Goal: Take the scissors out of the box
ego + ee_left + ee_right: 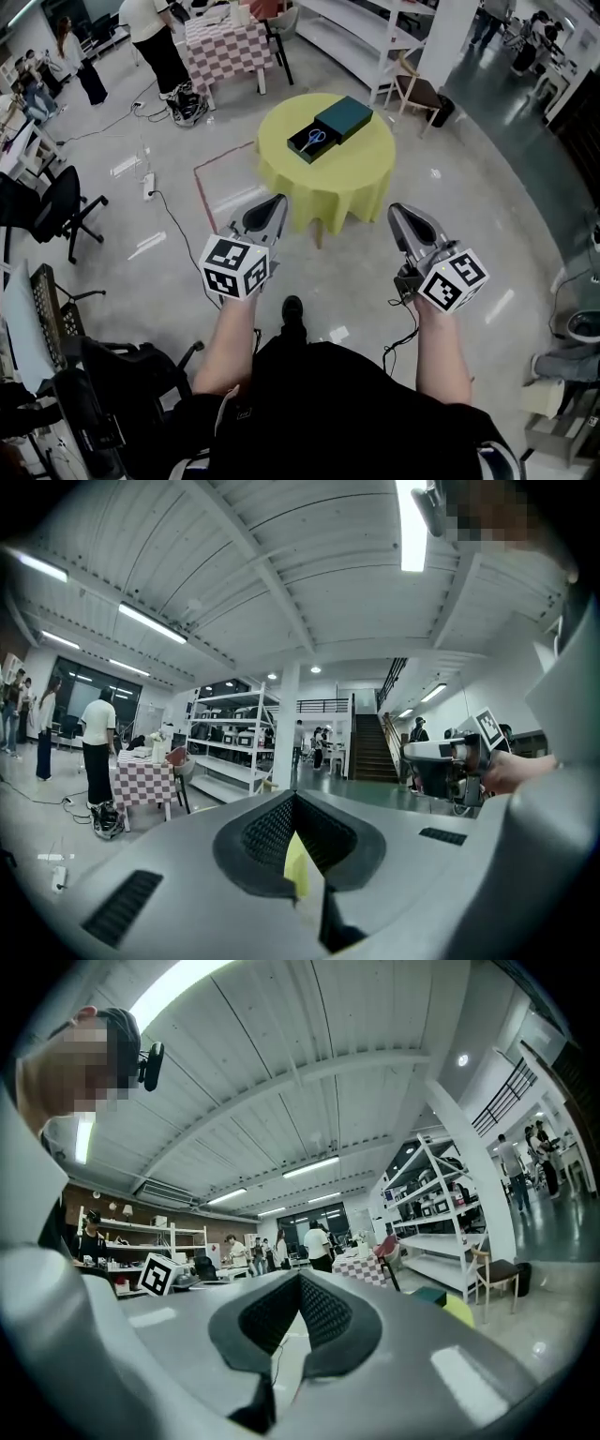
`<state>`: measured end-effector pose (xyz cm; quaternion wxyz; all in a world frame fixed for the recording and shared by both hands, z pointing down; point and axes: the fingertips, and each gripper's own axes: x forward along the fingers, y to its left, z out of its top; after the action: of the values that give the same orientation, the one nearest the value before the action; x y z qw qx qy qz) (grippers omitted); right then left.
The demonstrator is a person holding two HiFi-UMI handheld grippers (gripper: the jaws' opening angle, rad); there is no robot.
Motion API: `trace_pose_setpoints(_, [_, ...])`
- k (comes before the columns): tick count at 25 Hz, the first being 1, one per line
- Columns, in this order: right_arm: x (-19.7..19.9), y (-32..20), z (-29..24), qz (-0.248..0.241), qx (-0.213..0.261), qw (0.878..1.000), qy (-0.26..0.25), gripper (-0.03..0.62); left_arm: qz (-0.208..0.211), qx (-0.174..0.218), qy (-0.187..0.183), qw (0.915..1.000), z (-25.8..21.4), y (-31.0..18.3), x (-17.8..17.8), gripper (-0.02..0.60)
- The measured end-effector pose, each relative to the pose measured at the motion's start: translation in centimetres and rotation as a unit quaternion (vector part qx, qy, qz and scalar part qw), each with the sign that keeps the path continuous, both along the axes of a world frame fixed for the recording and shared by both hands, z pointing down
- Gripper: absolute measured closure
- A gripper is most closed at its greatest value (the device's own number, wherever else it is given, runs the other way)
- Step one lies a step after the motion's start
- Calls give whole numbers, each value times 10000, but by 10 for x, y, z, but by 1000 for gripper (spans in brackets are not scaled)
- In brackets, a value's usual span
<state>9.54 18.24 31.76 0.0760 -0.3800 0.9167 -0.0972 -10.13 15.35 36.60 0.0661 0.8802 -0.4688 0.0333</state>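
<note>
**Head view.** A round desk under a yellow-green cloth stands on the grey floor. On its far half lies the dark green box. The box's open tray sits at the left of its cover, and the scissors, blue-handled, lie flat inside that tray. The left gripper and the right gripper are held side by side on the near side of the desk. Both point toward it and neither touches the box. Each carries its marker cube at the near end, above a bare forearm. Only this view shows the scissors.

**Left gripper view.** The left gripper has its fingers closed tip to tip, with nothing gripped. A sliver of the yellow cloth shows through the slit below the tips. At right appears the right gripper, held in a hand. Beyond lie a checkered table, white shelving and a staircase.

**Right gripper view.** The right gripper likewise has its fingers shut together and empty. At left the marker cube of the left gripper is visible. At right the desk's edge and a corner of the box show, though the box's contents are hidden here. The far side of the room holds people, shelving and a chair.
</note>
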Motion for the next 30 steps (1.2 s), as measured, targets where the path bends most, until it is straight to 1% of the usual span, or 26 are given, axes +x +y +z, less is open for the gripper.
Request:
trace_pose_setpoints(4, [-25,-59,11,-3,-192,9997,138,585,34,-109,59,9999,8,-64,-22,580])
trace_pose_setpoints(8, [-54,-111,9,25,-271,9994,218,585,121,-109,99,9998,5,-125,-48,580])
trace_pose_setpoints(11, [-69,-138,10,59,-332,9991,260,583,186,-98,100,9997,2,-156,-60,580])
trace_pose_setpoints(14, [-74,-156,20,106,-497,9982,315,585,218,-221,136,9994,9,-177,-67,580])
trace_pose_setpoints(18, [-72,-178,38,194,-742,9965,324,583,251,-453,154,9985,31,-196,-71,580])
trace_pose_setpoints(21, [-73,-197,45,172,-806,9961,306,585,214,-608,156,9978,45,-215,-73,580])
trace_pose_setpoints(25, [-67,-230,55,143,-856,9960,201,585,272,-767,26,9967,60,-242,-61,580])
trace_pose_setpoints(30, [-54,-281,68,61,-932,9956,24,585,175,-879,-115,9959,72,-291,-47,580])
